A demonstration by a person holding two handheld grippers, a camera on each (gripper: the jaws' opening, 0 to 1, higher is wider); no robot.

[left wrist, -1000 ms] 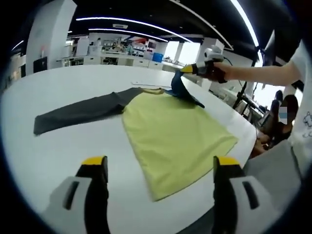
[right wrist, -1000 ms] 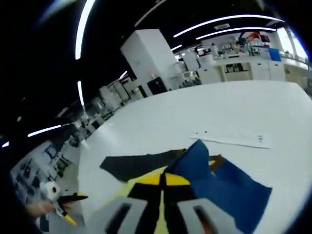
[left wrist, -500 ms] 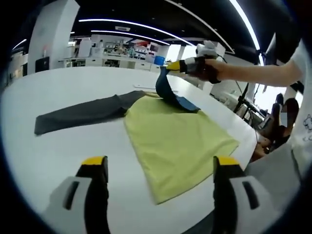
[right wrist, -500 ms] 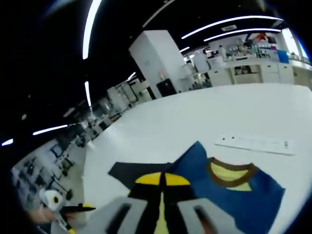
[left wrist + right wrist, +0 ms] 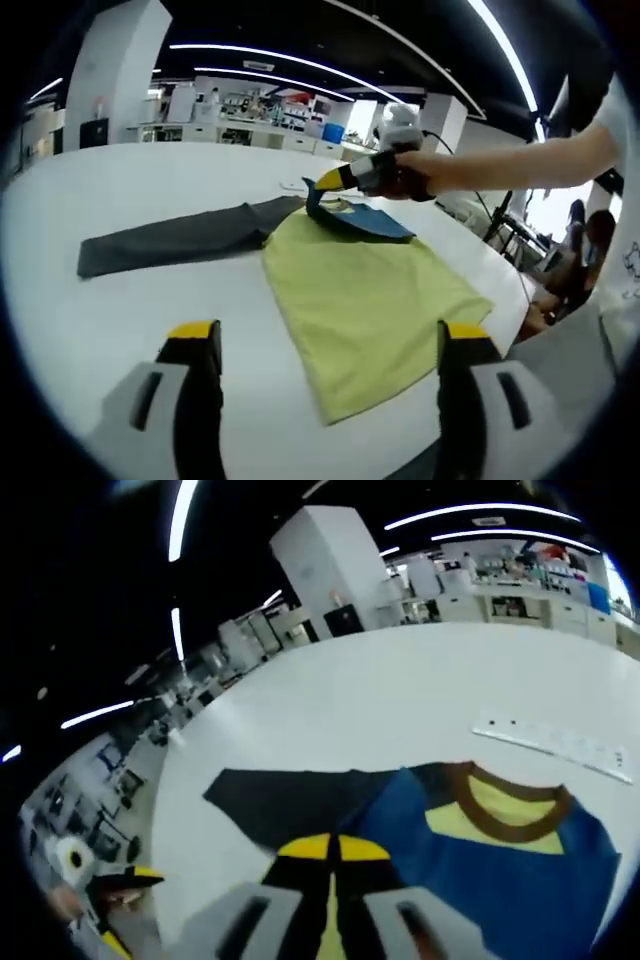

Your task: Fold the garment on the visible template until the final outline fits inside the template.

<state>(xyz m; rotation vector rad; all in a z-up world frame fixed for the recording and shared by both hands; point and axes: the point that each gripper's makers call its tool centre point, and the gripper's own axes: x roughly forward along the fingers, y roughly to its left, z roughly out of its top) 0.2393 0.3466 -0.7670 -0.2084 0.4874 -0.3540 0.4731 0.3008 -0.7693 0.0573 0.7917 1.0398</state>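
**Blue sleeve goes across toward the collar**

I hold the blue sleeve (image 5: 355, 215) pinched in my right hand-held gripper (image 5: 325, 183), above the collar (image 5: 505, 805) of the yellow shirt (image 5: 365, 295) on the white table (image 5: 120, 300). The dark sleeve (image 5: 180, 235) stretches away to the far side. My left hand-held gripper (image 5: 325, 345) is nearer to the hem, with jaws wide apart and empty.

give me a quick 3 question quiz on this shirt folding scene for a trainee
1. True or false: the right claw is shut on the blue sleeve.
2. Which colour is the sleeve that lies flat and spread out on the white table? A) dark grey B) red C) white
3. Fill in: the shirt's body is ____ in colour.

Key: 1 true; 2 A; 3 yellow-green. The left claw is open, over the table.
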